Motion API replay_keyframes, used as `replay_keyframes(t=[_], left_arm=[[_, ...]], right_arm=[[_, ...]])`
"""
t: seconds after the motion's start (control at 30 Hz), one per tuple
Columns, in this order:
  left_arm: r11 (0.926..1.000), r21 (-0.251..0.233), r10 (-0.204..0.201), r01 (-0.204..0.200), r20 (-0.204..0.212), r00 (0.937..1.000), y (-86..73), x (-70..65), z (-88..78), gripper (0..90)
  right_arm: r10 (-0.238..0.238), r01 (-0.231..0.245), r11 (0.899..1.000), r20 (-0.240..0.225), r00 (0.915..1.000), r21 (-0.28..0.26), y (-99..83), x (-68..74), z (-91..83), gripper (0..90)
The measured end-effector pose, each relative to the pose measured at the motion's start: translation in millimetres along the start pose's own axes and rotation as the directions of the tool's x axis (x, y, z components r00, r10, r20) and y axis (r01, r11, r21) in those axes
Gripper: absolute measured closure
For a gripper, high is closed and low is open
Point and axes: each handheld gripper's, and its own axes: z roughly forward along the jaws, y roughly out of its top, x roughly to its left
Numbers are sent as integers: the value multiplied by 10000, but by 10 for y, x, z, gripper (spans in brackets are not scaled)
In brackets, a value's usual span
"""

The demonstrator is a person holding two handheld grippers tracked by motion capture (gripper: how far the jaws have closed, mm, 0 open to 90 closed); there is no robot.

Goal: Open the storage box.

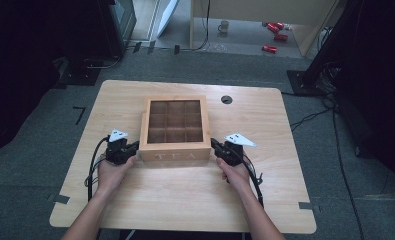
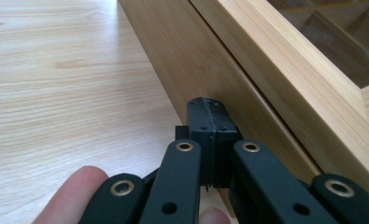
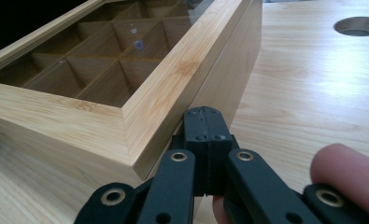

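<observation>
At the middle of the table [image 1: 265,200] sits the wooden tea box [image 1: 174,127], its front face lettered TEA and turned toward my side, and I have one gripper against each of its short sides. My left gripper [image 2: 209,112] has its jaws pressed together with nothing between them, the tip laid against the box's left wall just below the seam where lid meets base. My right gripper [image 3: 204,122] is likewise pressed together and empty, its tip tucked against the right wall near the front corner, under the lid's edge. From the high view both hands look level with the front part of the box, left gripper [image 1: 126,149] and right gripper [image 1: 220,148] bracketing it.

I judge the step in hand to be squeezing the box between two closed tips, either to slide or square it on the table, or to lift the lid from both sides at once. Which one it is I cannot tell from here. The next move calls for even pressure from both sides; if one tip pushes harder, the box will pivot. If the lid is the aim, both tips must catch under its lip together, and the left one looks a little low for that.

As for the box itself, the lid is down and has a clear pane set in a wooden frame. Through it I see nine compartments in a three-by-three grid, and every one that I can see into looks empty.
</observation>
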Motion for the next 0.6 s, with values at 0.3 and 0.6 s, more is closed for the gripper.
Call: replay_keyframes(t=[0.3,0.6], left_arm=[[9999,52,156,-156,36,9999,-61,-233,-11,900],[9964,-750,400,-402,-41,9992,-88,-381,-92,900]], right_arm=[[146,-142,9998,262,9995,-152,-145,-40,-284,900],[-264,222,9992,1295,9912,336,-168,53,-473,862]])
